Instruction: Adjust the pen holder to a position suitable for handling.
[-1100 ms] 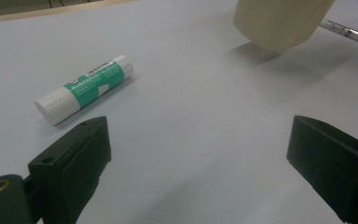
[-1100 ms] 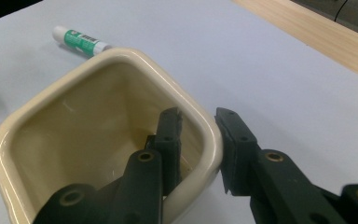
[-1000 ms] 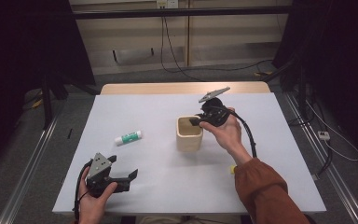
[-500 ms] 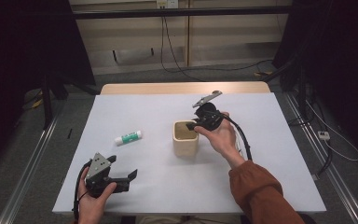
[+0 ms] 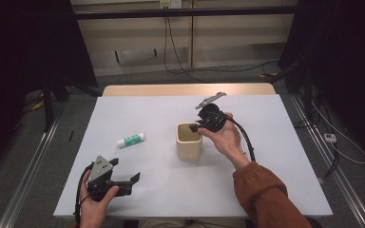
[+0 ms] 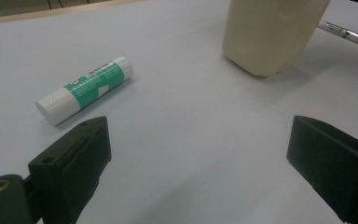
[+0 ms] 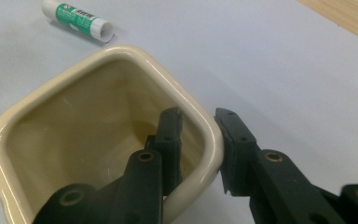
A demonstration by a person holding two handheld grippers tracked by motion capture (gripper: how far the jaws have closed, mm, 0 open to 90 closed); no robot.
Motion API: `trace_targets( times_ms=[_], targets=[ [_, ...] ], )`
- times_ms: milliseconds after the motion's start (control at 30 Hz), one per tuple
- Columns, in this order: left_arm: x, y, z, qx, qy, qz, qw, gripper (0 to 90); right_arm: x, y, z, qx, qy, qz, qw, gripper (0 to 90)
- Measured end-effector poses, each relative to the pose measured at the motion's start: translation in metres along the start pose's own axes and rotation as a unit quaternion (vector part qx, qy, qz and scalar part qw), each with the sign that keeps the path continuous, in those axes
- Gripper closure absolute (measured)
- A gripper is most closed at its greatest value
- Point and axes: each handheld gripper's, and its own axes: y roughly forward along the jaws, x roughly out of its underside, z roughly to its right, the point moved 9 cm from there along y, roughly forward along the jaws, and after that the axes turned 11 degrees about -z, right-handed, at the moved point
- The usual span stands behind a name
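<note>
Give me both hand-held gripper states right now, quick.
Left hand-held gripper: open, nothing between its jaws, low over the table.
Right hand-held gripper: shut on the cup, one jaw inside the rim, one outside the wall.

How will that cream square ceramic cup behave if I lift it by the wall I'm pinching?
The cream square ceramic cup looks glazed, so it may slip between the right gripper fingers. Held by one wall, it will probably tilt. It's likely rigid and breakable.
</note>
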Motion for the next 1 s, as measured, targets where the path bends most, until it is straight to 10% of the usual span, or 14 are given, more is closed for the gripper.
trace_targets(
  times_ms=[500,1000],
  targets=[
    [0.0014,-0.0001,-0.0018,0.0,-0.005,-0.001,1.0,6.2,0.0008,0.0016,-0.0004,-0.014,-0.002,0.019,0.9997,67.1],
    [0.0015,-0.0005,-0.0016,-0.001,-0.004,-0.001,1.0,6.2,-0.003,-0.0076,0.0004,-0.034,0.006,0.065,0.9973,32.7]
  ],
)
